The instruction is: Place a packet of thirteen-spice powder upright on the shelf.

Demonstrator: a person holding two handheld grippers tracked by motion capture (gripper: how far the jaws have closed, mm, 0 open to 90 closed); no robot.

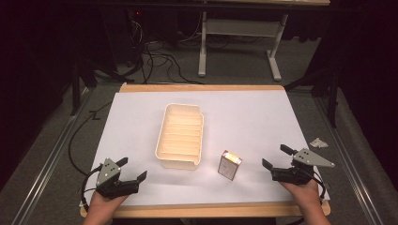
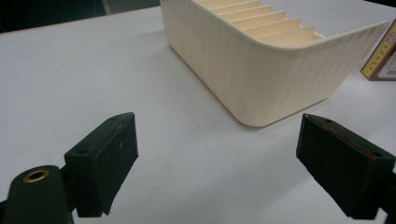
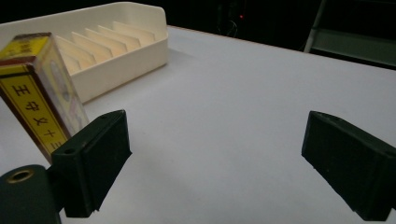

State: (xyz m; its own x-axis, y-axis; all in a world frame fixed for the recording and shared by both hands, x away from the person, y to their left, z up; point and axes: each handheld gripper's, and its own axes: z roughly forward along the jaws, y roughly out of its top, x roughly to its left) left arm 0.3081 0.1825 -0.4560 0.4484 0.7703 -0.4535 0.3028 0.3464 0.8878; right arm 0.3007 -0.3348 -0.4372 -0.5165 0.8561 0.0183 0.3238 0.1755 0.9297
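- White paper covers the table (image 1: 141, 117), taped to a wooden board, with a dark room, cables and a desk frame beyond; the plain sheet makes both things on it easy to see.
- Box (image 1: 230, 164): a small upright carton with yellow printed sides and a maroon edge, standing on the sheet near the front, at about 5 o'clock from the tray. It stands alone and untouched, so its narrow sides are free to be pinched.
- Tray (image 1: 180, 136): a cream ribbed bin with a row of slots, lying lengthwise at the middle of the sheet, just beside the box but apart from it. Judging by the slot width, the box is probably meant to go into one slot on edge.
- Right gripper (image 1: 277, 162): at 3 o'clock from the box, near it, jaws spread wide with nothing between them. In the right gripper view the box (image 3: 39, 88) sits just past the left jaw, so the tongs are not yet lined up around it; they seem poised to swing that way.
- Left gripper (image 1: 133, 169): at 7 o'clock from the tray, released and empty, jaws pointing at the tray's near corner (image 2: 261, 74). It likely waits there to steady the tray.
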